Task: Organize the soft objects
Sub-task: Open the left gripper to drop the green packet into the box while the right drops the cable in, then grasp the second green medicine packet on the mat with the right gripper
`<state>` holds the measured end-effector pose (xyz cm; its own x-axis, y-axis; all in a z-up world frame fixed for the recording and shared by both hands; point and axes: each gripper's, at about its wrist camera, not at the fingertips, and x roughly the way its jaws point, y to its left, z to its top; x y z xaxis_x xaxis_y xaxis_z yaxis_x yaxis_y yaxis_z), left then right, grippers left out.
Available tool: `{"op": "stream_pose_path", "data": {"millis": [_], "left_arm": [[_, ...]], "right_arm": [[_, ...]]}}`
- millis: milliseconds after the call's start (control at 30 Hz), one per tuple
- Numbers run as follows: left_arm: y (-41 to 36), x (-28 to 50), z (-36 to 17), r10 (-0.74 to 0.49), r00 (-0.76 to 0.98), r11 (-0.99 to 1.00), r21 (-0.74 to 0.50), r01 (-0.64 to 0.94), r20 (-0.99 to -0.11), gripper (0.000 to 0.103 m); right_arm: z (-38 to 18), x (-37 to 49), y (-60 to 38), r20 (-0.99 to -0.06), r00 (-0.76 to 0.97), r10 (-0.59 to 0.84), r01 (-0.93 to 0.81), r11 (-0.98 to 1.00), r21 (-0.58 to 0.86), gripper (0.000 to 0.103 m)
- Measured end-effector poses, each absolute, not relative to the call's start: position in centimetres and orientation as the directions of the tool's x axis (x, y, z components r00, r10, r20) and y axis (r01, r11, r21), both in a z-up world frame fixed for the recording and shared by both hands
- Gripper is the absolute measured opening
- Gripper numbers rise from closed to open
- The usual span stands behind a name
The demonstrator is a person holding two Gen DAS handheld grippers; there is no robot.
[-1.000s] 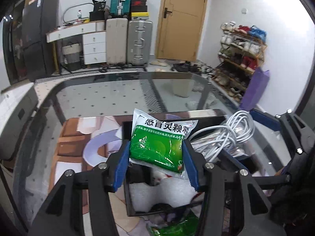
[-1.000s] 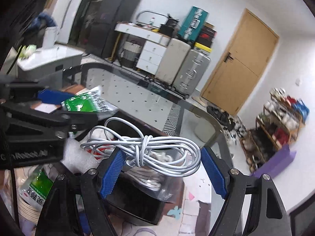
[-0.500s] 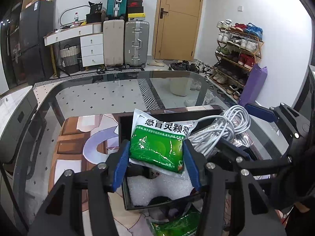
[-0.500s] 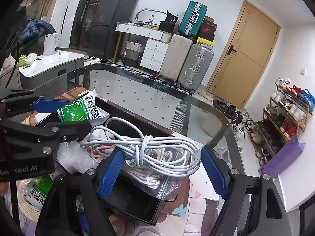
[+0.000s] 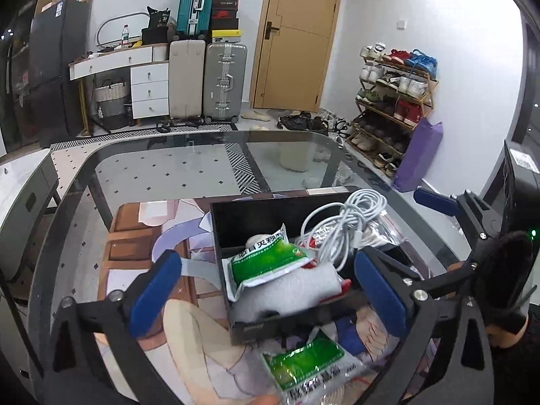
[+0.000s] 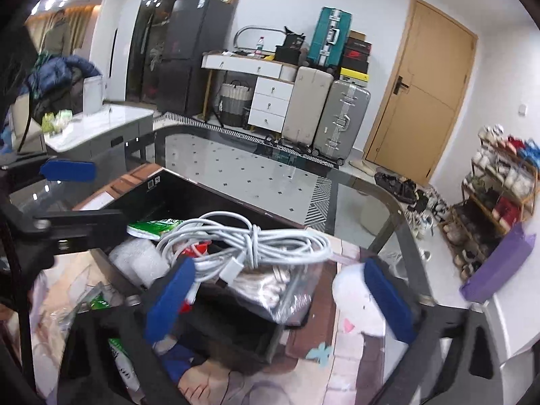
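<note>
My left gripper [image 5: 268, 290] hangs over the black box [image 5: 287, 329], its jaws opening wide, and neither pad touches anything. Below them a green-and-white packet [image 5: 270, 263] lies tilted inside the box on white foam wrap [image 5: 287, 290]. A coil of white cable [image 5: 341, 233] rests beside it. My right gripper [image 6: 278, 298] is also opening. The cable coil [image 6: 256, 239] lies between its fingers on a clear zip bag [image 6: 280, 290], free of both pads. The green packet [image 6: 155, 227] shows behind the coil. One blue finger [image 6: 67, 170] of the left gripper reaches in from the left.
The box stands on a printed mat [image 5: 162, 236] on a glass table [image 5: 168, 168]. A second green packet [image 5: 307, 368] lies on the mat in front of the box. Suitcases [image 5: 206, 81], a door and a shoe rack [image 5: 395, 101] stand beyond the table.
Both grippers have opened. The green packet has dropped from the left pads into the box, and the cable coil has settled out of the right pads onto the box's contents.
</note>
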<state>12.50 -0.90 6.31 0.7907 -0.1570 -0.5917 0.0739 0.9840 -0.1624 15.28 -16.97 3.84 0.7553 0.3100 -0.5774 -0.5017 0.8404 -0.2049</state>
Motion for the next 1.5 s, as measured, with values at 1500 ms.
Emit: {"op": "stream_pose_path", "data": {"millis": [1500], "left_arm": [[-0.5,2.6,1.4,-0.068,0.759,0.997,-0.066,0.033,-0.647,0.103]], "right_arm": [[1.8,5.6,-21.4,-0.652,0.615,0.444,-0.534,0.842,0.07,0.102]]}}
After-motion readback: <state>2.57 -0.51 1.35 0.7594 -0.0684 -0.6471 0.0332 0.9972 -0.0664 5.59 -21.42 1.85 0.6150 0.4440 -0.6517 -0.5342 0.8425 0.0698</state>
